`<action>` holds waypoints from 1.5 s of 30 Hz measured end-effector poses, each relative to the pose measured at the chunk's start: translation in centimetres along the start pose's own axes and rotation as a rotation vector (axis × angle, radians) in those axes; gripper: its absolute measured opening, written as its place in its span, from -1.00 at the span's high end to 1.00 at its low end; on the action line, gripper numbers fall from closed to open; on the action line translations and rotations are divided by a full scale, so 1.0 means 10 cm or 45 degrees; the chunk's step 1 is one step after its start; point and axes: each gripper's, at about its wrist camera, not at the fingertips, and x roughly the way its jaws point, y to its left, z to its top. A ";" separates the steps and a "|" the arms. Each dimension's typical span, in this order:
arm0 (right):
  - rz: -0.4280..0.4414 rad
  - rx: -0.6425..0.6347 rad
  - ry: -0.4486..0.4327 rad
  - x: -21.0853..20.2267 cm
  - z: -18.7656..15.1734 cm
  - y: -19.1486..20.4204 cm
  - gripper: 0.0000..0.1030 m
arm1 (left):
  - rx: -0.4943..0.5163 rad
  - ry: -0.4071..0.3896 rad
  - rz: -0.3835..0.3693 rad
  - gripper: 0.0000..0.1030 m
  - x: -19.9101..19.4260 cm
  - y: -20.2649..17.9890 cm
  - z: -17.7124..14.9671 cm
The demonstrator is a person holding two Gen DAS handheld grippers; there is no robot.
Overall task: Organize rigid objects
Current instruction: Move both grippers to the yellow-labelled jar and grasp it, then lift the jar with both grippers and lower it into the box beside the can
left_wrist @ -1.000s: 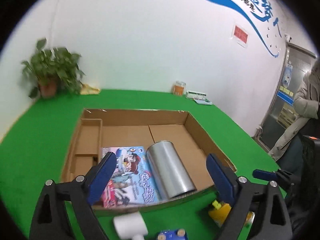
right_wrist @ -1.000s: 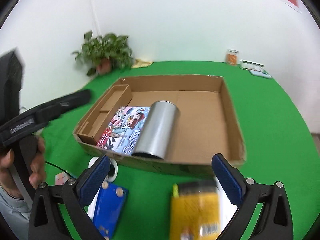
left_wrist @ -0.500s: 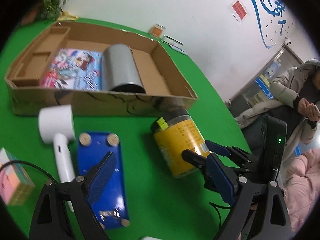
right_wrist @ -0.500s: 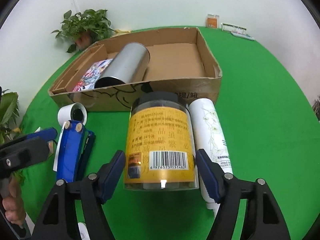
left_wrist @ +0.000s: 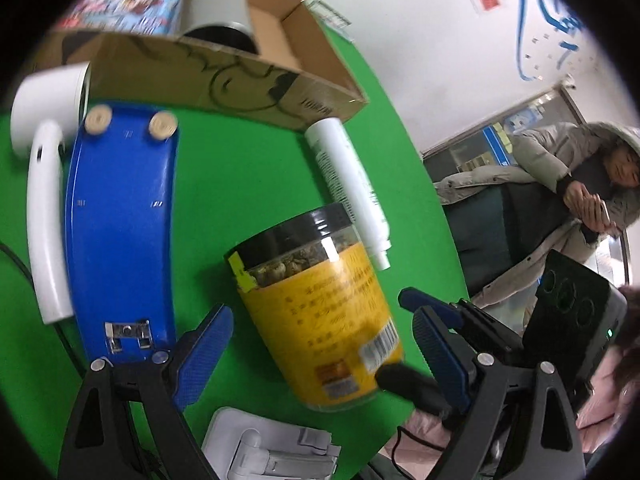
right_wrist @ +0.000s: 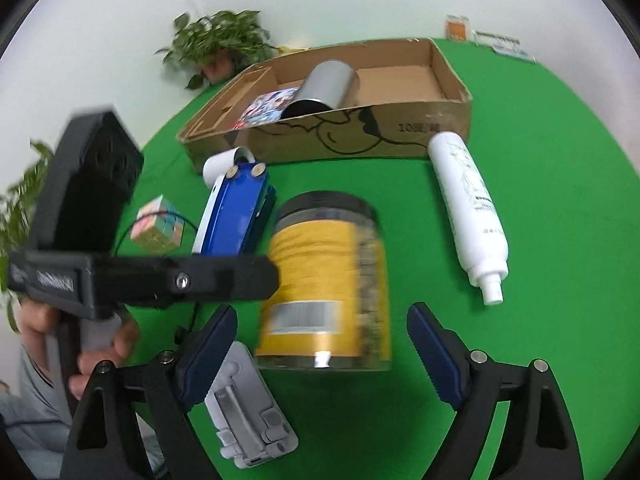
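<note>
Here, lying on its side near the open cardboard box (right_wrist: 436,128), framed between the spread fingers of both right gripper (right_wrist: 322,350) and left gripper (left_wrist: 320,350): yellow-labelled jar (right_wrist: 328,280), probably rigid, smooth, fairly heavy, best gripped across its labelled middle.

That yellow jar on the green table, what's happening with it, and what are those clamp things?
A person holds a two-finger gripper in each hand and is tidying loose items into the cardboard box. Both the left gripper and right gripper are open, with the yellow jar lying on its side between their fingers, not yet clamped. The box already holds a metal can and a picture book. A white bottle and blue stapler wait outside.
</note>
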 end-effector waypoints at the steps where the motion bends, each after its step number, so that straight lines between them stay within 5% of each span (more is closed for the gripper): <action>1: -0.003 0.015 0.021 0.04 0.03 -0.02 -0.68 | -0.012 0.013 -0.003 -0.78 0.02 0.02 0.00; 8: 0.093 -0.024 0.117 0.37 0.13 0.17 -0.50 | -0.090 0.067 -0.018 -0.72 0.13 0.16 -0.03; 21: -0.048 -0.077 0.079 0.42 0.10 0.40 -0.52 | -0.063 0.051 0.006 -0.69 0.11 0.15 -0.08; 45: -0.159 -0.102 -0.178 -0.10 0.42 0.63 -0.50 | 0.148 -0.110 0.003 -0.61 -0.30 -0.32 0.20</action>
